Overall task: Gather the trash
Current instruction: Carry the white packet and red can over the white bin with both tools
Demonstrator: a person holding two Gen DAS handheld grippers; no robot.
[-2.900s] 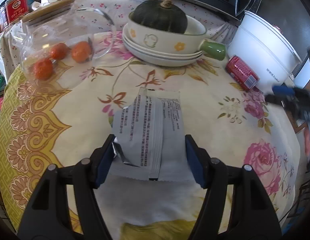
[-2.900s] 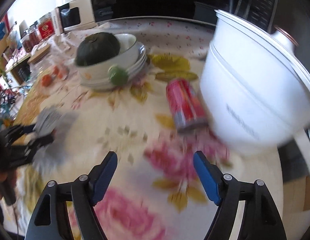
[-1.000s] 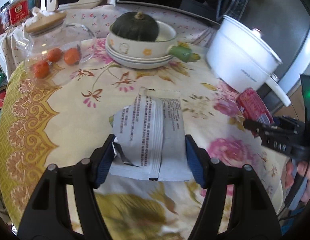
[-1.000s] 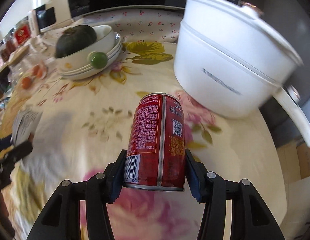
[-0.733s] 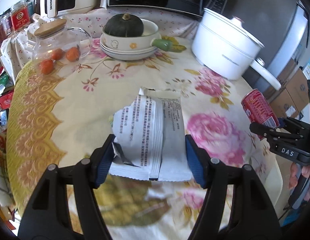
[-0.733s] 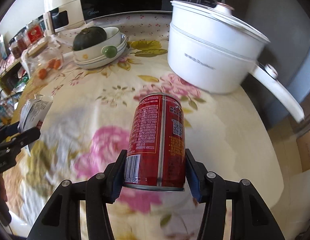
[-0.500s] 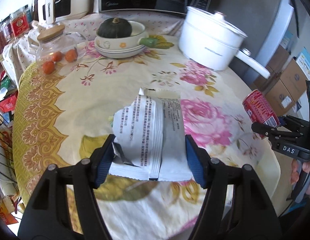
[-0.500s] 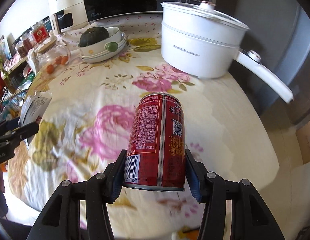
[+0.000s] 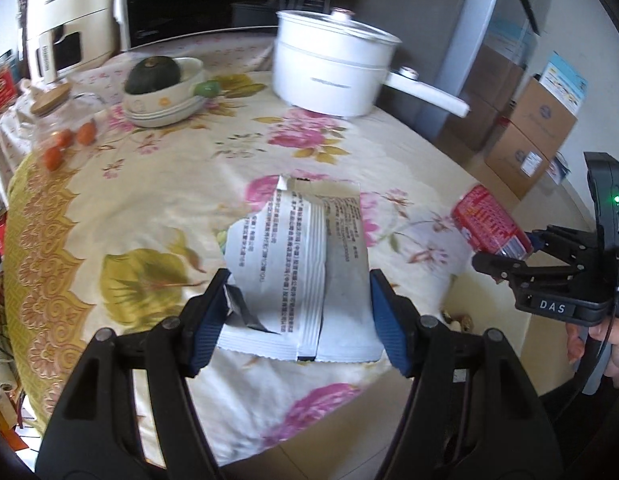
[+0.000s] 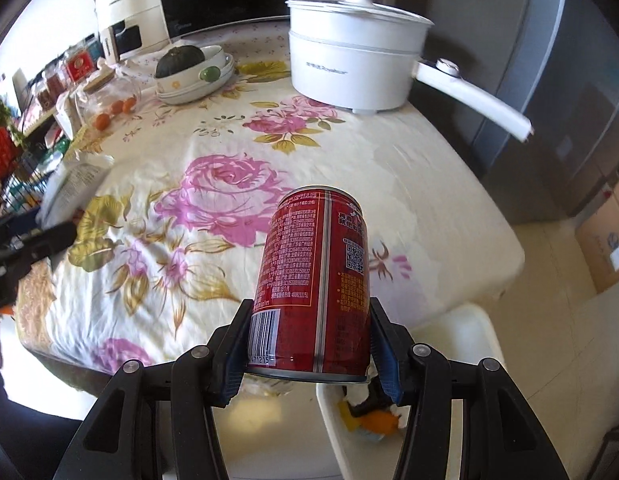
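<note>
Beyond both hand-held grippers spreads the desk [image 10: 429,184] in its floral cloth, a white electric pot [image 10: 353,60] at its far side. Below the right hand-held gripper [image 10: 309,344] stands a white trash bin [image 10: 481,344]. That gripper is clamped on a red drink can [image 10: 321,280], upright between its pads. The left hand-held gripper [image 9: 297,316] grasps a torn silver-white snack wrapper [image 9: 305,276] by its edges.

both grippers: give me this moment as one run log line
left gripper: shut on white packet | right gripper: shut on red can | white bin: below can, trash inside | drop: not yet
</note>
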